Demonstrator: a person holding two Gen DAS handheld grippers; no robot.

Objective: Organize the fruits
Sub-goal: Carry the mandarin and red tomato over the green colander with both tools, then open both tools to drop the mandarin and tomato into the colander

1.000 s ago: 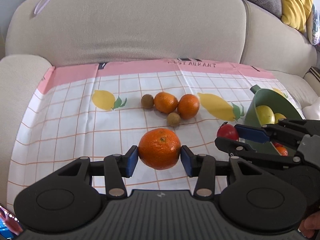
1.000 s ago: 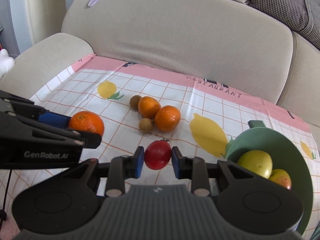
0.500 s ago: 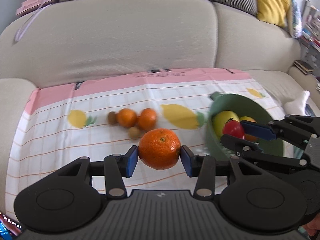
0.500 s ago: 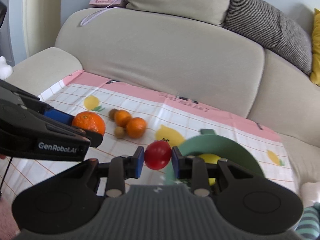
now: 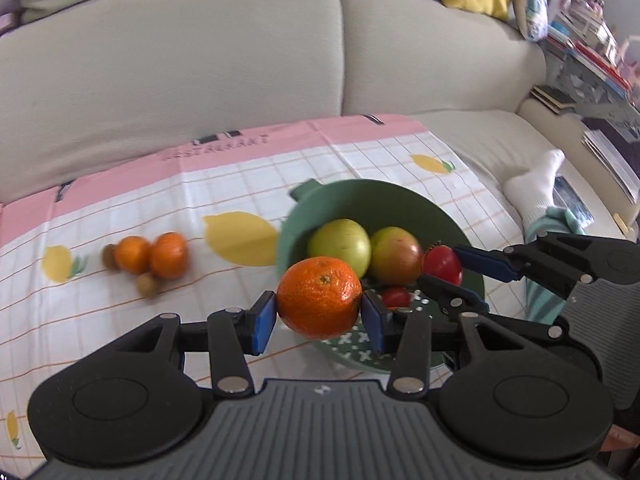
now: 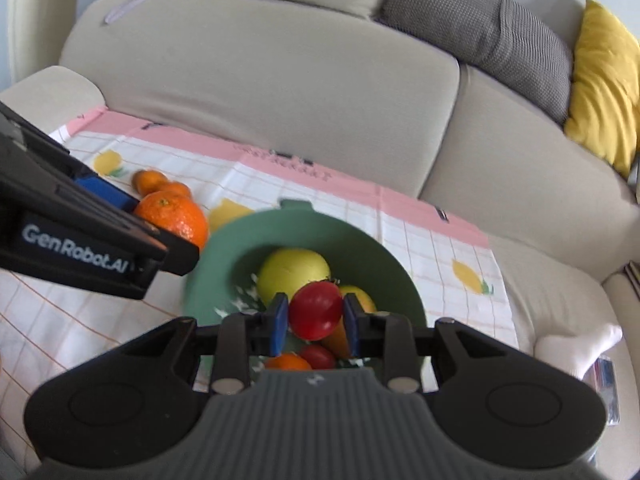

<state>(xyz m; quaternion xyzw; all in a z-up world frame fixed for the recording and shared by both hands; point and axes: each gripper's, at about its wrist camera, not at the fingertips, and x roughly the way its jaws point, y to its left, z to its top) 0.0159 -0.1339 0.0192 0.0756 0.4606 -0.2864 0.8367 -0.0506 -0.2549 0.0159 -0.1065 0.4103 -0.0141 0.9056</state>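
Observation:
My left gripper [image 5: 319, 316] is shut on a large orange [image 5: 319, 297] and holds it above the near left rim of the green bowl [image 5: 400, 196]. My right gripper [image 6: 315, 318] is shut on a red tomato [image 6: 316, 309] and holds it over the bowl [image 6: 296, 228]. The bowl holds a green apple [image 5: 340, 242], a yellow-red apple [image 5: 396, 254], a small tomato [image 5: 394, 296] and a small orange [image 6: 288, 361]. Two oranges [image 5: 150, 254] and two small brown fruits [image 5: 146, 284] lie on the cloth to the left.
A checked cloth [image 5: 120, 320] with lemon prints and a pink border covers the sofa seat. The beige sofa back [image 5: 200, 60] rises behind. A white sock and a striped cloth [image 5: 536, 192] lie right of the bowl. Yellow and grey cushions [image 6: 600, 80] sit on the sofa back.
Both grippers have moved right with their fruits, from over the cloth to over the green bowl. The loose oranges now lie off to the left.

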